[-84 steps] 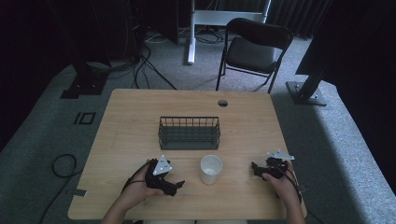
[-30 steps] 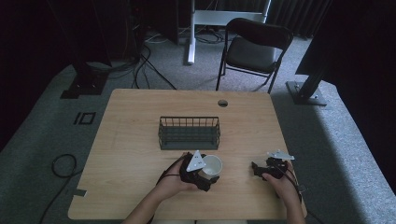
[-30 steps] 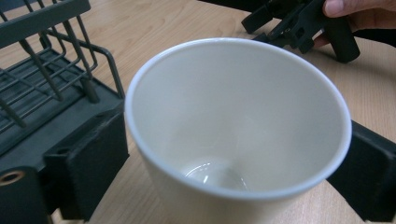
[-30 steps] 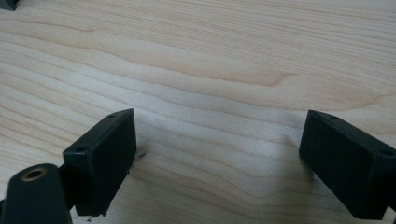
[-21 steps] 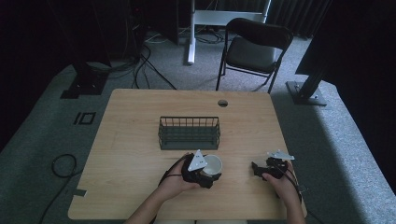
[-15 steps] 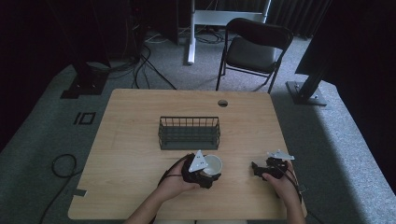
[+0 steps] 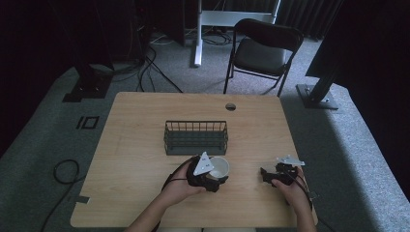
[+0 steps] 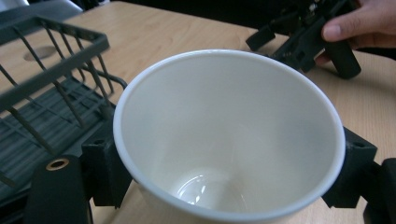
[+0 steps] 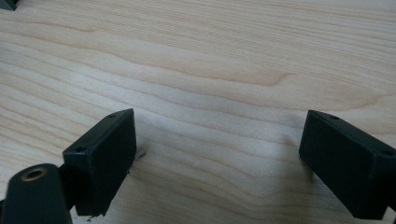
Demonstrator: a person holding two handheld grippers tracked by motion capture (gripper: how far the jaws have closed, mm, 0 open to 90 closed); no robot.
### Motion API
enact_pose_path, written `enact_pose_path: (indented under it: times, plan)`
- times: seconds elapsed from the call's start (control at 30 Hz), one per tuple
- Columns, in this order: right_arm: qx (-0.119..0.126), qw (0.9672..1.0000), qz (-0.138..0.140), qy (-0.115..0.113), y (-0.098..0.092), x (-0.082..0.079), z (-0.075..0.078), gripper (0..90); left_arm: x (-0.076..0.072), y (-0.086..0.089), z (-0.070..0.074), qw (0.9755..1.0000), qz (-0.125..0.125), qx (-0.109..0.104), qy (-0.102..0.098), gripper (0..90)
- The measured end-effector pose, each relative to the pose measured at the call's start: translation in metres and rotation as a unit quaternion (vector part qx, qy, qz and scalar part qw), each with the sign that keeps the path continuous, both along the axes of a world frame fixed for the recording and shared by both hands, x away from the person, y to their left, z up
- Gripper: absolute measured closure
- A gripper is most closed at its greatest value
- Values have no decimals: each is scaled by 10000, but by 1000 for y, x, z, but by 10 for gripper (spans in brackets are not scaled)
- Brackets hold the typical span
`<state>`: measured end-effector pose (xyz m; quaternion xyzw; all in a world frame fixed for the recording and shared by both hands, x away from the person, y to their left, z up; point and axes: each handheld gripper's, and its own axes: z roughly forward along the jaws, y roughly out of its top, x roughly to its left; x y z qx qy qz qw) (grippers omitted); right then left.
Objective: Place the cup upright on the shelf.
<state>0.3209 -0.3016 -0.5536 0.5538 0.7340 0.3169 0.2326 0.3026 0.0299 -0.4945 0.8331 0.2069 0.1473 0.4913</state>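
No brand, label or writing could be read on anything in view. The white cup (image 7: 220,167) stood on the wooden surface (image 7: 135,150) just in front of the wire basket (image 7: 196,137), near the middle of the near half. In the left gripper view the cup (image 8: 229,135) sat upright between the two black jaws of the left claw (image 8: 229,172), a jaw close against each side of its wall; whether they actually pressed on it could not be told. The cup was empty inside, and its rim was smooth and plain. The basket (image 8: 51,88) lay just beside it, its dark wires close to the cup's wall on that side, leaving little room there.

In the high view the left claw (image 7: 212,176) was held by the person's left hand (image 7: 181,186) at the cup. The right claw (image 7: 267,175) rested on the surface well apart from the cup, held by the right hand (image 7: 290,186). In the right gripper view the right claw (image 9: 219,163) was released, its jaws wide apart over bare wood with nothing between them.

The surface was open to the left of the basket and behind it, up to a round hole (image 7: 230,106) near the far edge. Beyond that edge stood a black folding chair (image 7: 261,50) on grey carpet, with cables (image 7: 145,67) trailing on the floor.
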Motion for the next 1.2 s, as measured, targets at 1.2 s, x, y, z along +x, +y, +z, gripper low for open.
enact_pose_path:
  times: [1.2]
  plan:
    - [-2, 10000, 0, -5, 0, 0, 0, 107, 55, 21, 81, 9889, 1147, -713, -622, 206]
